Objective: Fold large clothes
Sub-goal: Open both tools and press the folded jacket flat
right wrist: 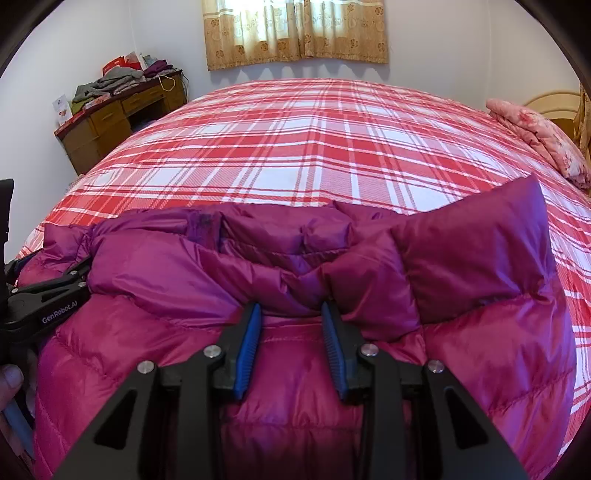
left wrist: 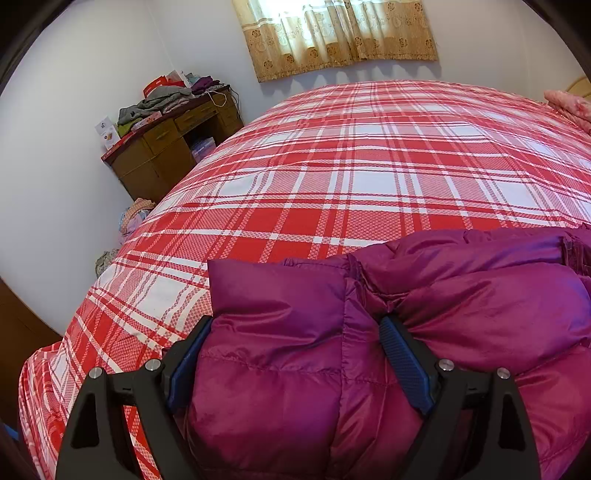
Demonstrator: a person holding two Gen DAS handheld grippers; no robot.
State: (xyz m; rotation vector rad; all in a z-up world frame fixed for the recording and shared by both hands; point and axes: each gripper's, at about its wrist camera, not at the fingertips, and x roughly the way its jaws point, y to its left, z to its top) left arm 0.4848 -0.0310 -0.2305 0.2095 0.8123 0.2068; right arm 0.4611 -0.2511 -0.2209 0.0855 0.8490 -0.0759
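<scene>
Jacket (right wrist: 295, 362) padding is bulging between your wide-apart left gripper's (left wrist: 295, 354) pads while your right gripper (right wrist: 291, 332) is clamping a fold low in frame; folding looks partly done.

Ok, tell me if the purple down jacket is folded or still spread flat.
Partly folded. The down jacket lies doubled and bunched on the plaid bedsheet, one layer turned over another.

My fingers (right wrist: 249, 343): matt black plastic, ribbed blue pads, bright metal bolts. Jacket (right wrist: 332, 354): glossy quilted magenta cloth. Bed sheet (left wrist: 332, 177): matt woven check. Table (left wrist: 162, 155): brown wood. Curtain (right wrist: 295, 33): thin patterned cloth.
</scene>
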